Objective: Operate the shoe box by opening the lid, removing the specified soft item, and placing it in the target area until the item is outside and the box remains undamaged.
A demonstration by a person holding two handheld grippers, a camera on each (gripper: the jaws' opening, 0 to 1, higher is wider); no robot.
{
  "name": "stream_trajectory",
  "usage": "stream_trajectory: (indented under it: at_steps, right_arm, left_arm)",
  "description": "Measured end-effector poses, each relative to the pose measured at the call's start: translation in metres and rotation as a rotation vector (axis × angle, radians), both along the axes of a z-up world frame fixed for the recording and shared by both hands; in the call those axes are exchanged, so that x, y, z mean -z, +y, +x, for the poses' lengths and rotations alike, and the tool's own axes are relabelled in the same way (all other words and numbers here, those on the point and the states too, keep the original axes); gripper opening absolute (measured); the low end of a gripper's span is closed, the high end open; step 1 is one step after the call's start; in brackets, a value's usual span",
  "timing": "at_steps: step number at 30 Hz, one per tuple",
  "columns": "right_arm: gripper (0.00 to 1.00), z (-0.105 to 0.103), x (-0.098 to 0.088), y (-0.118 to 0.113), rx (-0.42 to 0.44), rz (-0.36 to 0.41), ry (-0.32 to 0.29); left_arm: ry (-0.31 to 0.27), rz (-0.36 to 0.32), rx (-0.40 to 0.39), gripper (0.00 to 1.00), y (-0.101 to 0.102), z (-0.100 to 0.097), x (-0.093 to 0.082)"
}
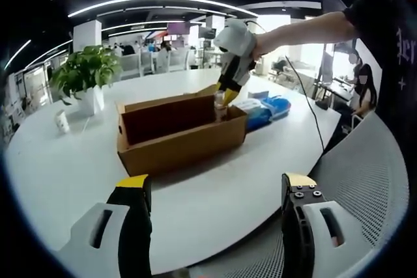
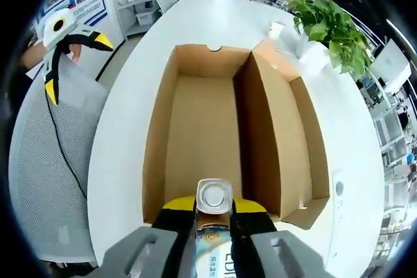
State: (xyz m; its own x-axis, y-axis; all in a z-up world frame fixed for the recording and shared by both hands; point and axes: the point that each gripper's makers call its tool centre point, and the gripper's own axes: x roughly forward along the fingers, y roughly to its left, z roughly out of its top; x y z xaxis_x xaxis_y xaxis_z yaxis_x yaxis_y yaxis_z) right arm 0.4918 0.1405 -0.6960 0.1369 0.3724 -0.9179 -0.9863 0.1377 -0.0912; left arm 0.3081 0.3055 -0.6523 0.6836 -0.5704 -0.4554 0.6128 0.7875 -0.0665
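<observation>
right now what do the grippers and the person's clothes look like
Both grippers have white-grey bodies, black jaws and yellow tips. The left gripper rises in its own view. The right gripper trails a black cable. The person wears a dark short sleeve with pale lettering.

Brown box (image 2: 215, 128), white table (image 1: 71, 174), yellow-tipped tongs (image 1: 215, 190) (blk/grey otherwise), green plant (image 1: 85, 73)

A potted green plant (image 1: 85, 77) in a white pot is sitting on the white counter (image 1: 215, 200), far ahead of the left tongs and off to their left. A small white cup (image 1: 62, 122) is standing near it, closer to the counter's edge. A blue-and-white packet (image 1: 264, 110) is lying ahead to the right. A grey mesh chair (image 1: 371, 180) is standing just right of the tongs.
</observation>
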Motion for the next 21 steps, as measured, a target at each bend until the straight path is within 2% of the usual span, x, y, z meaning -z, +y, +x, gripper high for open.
stream_trajectory:
  at_steps: [13, 21]
  right_arm:
    - [0.13, 0.002, -0.017, 0.003, 0.019, 0.060, 0.002]
    - [0.13, 0.006, -0.036, 0.004, 0.034, 0.107, 0.000]
  left_arm:
    - [-0.001, -0.006, -0.001, 0.81, 0.000, 0.000, -0.001]
    - [-0.001, -0.006, -0.001, 0.81, 0.001, 0.000, 0.000]
